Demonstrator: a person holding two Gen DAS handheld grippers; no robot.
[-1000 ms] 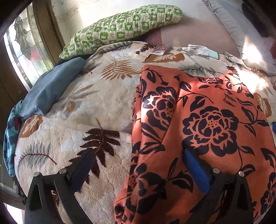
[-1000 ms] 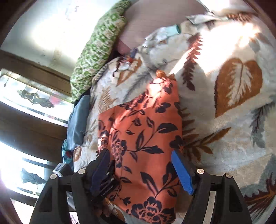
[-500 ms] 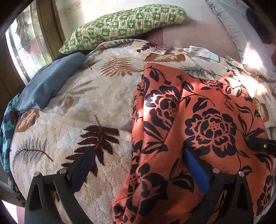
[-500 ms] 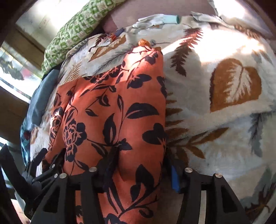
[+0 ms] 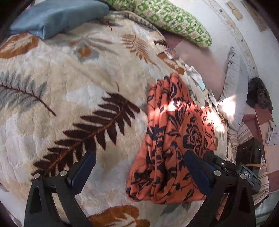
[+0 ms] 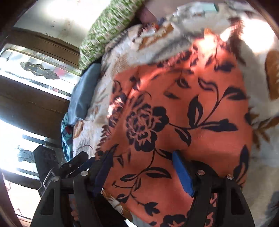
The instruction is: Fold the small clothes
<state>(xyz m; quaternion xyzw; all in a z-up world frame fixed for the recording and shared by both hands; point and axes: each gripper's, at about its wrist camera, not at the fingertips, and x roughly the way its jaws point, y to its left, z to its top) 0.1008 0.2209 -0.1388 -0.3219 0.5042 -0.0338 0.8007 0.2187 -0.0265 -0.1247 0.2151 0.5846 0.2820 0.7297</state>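
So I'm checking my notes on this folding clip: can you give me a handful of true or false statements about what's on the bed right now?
1. The orange floral garment lies on a leaf-print blanket. True.
2. A green patterned pillow lies at the blanket's far edge. True.
3. The left gripper is shut on the garment. False: its fingers stand wide apart, one over bare blanket.
4. The folded blue cloth lies on top of the garment. False: it sits apart, near the pillow.
5. The garment is plain, with no print. False: it has black flowers and leaves.
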